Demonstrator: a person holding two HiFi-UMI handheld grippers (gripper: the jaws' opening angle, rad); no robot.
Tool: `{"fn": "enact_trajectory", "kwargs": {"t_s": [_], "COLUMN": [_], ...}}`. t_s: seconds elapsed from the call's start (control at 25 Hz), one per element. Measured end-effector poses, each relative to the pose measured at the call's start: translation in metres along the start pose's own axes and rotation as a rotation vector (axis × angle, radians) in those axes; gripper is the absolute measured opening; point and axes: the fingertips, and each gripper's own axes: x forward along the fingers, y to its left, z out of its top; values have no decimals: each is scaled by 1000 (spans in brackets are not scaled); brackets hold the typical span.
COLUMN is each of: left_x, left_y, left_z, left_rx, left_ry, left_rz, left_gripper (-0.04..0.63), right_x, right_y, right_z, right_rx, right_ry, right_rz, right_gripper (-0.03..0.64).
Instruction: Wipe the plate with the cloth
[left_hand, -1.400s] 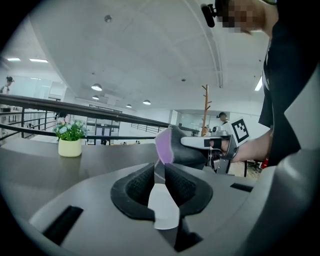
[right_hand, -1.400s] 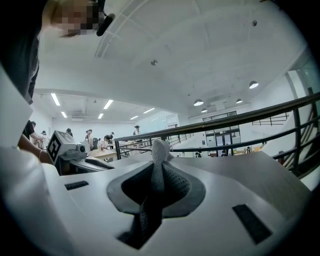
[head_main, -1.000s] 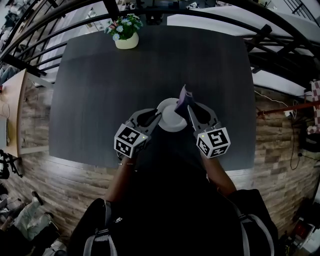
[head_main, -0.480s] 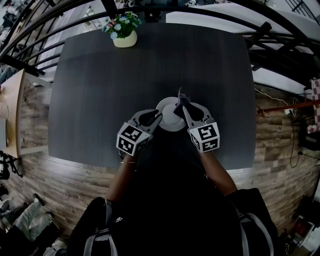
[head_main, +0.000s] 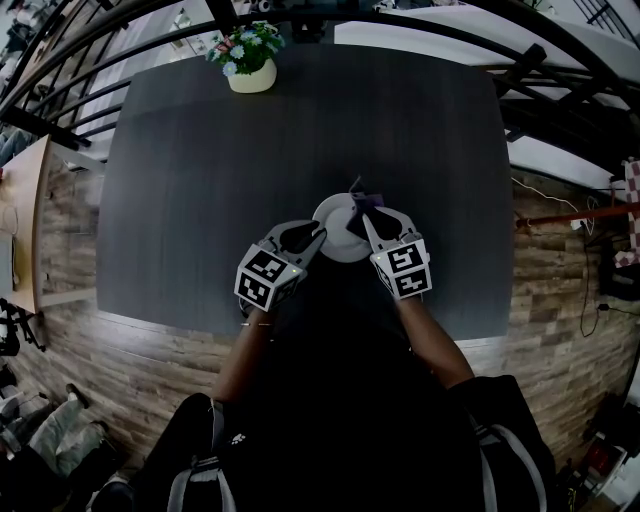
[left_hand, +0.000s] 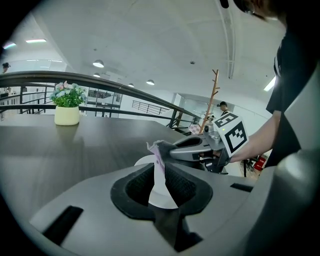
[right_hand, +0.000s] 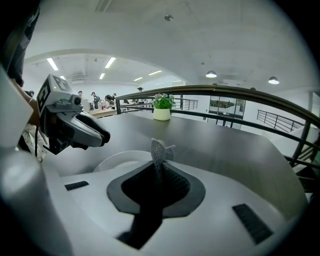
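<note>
Left fingers (left_hand: 136, 188) pinch the round white plate (head_main: 335, 236); right fingers (right_hand: 173, 187) clamp crumpled cloth (right_hand: 159, 150).

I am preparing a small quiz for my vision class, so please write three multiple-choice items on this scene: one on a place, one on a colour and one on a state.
1. Where on the table does the flower pot stand?
A) at the far edge, left of the middle
B) at the near right corner
C) in the middle

2. What colour is the plate?
A) black
B) white
C) blue

3. What is the state of the right hand-held gripper?
A) open and empty
B) shut on the flower pot
C) shut on the cloth

Answers:
1 A: the head view shows the pot at the table's far edge, left of the middle.
2 B: the plate shows white against the dark table.
3 C: the right gripper view shows the cloth pinched between its jaws.
</note>
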Motion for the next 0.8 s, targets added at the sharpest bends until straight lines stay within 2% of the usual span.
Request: {"fn": "enact_trajectory", "kwargs": {"t_s": [0.4, 0.64, 0.8], "left_x": [0, -1, 3], "left_y": [2, 5, 8], "left_z": [-6, -11, -15], "left_rx": [-19, -69, -103], "left_ry": [30, 47, 71], "left_rz": [6, 13, 12], "left_gripper": [61, 86, 98], "right_x": [6, 10, 13], "right_y": [-3, -8, -9], "right_z": [-8, -16, -15], "right_rx": [-11, 76, 93], "right_ry": [49, 93, 97], "right_rz": [-2, 15, 28], "right_gripper": [40, 40, 40]}}
